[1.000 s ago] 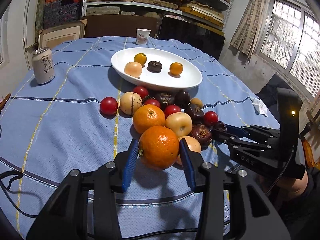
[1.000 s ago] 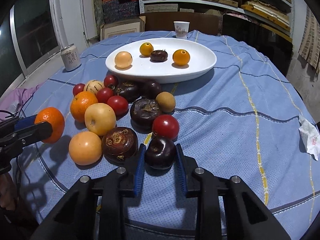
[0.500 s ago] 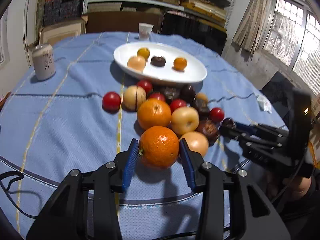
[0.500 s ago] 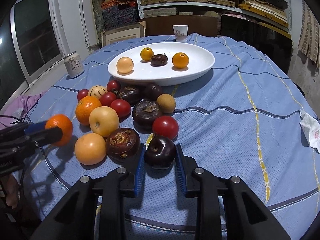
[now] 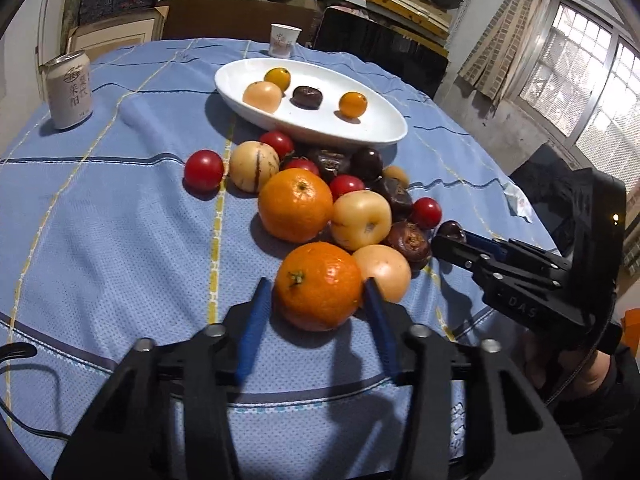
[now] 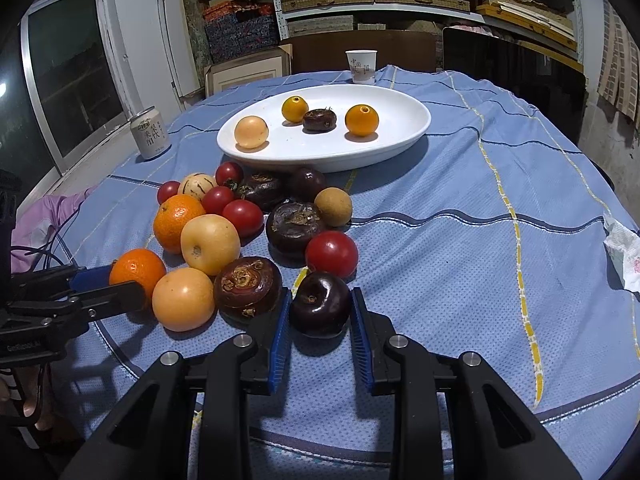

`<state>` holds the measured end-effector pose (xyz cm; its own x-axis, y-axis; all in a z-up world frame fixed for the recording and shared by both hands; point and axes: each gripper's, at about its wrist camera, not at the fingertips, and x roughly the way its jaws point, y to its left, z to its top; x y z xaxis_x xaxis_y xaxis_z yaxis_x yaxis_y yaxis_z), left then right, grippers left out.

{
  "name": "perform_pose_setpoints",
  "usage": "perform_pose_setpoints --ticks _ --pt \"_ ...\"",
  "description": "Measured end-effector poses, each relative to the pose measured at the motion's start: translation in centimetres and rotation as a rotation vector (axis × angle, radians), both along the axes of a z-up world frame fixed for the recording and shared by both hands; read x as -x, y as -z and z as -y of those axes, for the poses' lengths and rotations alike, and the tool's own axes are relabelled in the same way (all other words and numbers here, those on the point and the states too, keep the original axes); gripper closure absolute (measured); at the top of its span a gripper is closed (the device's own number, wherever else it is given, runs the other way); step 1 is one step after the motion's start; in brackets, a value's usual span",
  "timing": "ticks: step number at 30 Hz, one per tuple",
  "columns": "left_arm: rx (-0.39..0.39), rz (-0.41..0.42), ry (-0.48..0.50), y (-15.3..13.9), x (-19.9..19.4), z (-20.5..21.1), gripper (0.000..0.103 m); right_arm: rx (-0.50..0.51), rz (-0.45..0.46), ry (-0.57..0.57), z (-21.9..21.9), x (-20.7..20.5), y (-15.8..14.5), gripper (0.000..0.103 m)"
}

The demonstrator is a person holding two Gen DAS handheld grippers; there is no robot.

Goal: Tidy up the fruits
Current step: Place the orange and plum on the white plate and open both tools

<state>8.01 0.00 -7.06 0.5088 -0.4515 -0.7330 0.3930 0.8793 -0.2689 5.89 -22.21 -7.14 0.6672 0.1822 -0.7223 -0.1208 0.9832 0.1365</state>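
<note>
An orange (image 5: 318, 286) rests on the blue tablecloth between the pads of my left gripper (image 5: 316, 296). Its jaws are opening, and a thin gap shows at the left pad. My right gripper (image 6: 320, 304) is shut on a dark purple plum (image 6: 320, 306) at the near edge of the fruit pile. That pile holds another orange (image 5: 295, 205), pale yellow fruit, red tomatoes and dark brown fruit. Behind the pile, the white oval plate (image 6: 400, 148) carries two small orange fruits, a pale one and a dark one. Each gripper shows in the other's view: left gripper (image 6: 120, 284), right gripper (image 5: 452, 240).
A drink can (image 5: 70, 90) stands at the far left of the table and a paper cup (image 6: 362, 66) behind the plate. A crumpled tissue (image 6: 622, 254) lies near the right edge. Cables hang off the near left side. Shelves and boxes fill the background.
The left gripper's jaws have widened a little around the orange, and that view has tipped slightly. The right gripper still holds the plum in the same spot.
</note>
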Motion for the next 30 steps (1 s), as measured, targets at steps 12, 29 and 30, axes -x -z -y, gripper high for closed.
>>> perform_pose_setpoints --ticks 12,29,30 --pt "0.018 0.073 -0.036 -2.4 0.5 -0.8 0.059 0.001 0.010 0.001 -0.2 0.2 -0.5 0.074" --pt "-0.016 0.137 0.000 -7.1 -9.0 4.0 0.059 0.053 0.197 0.024 3.1 -7.8 -8.6 0.074" --pt "-0.023 0.135 0.004 -7.1 -10.2 4.7 0.059 0.062 0.197 0.025 3.3 -9.0 -8.7 0.074"
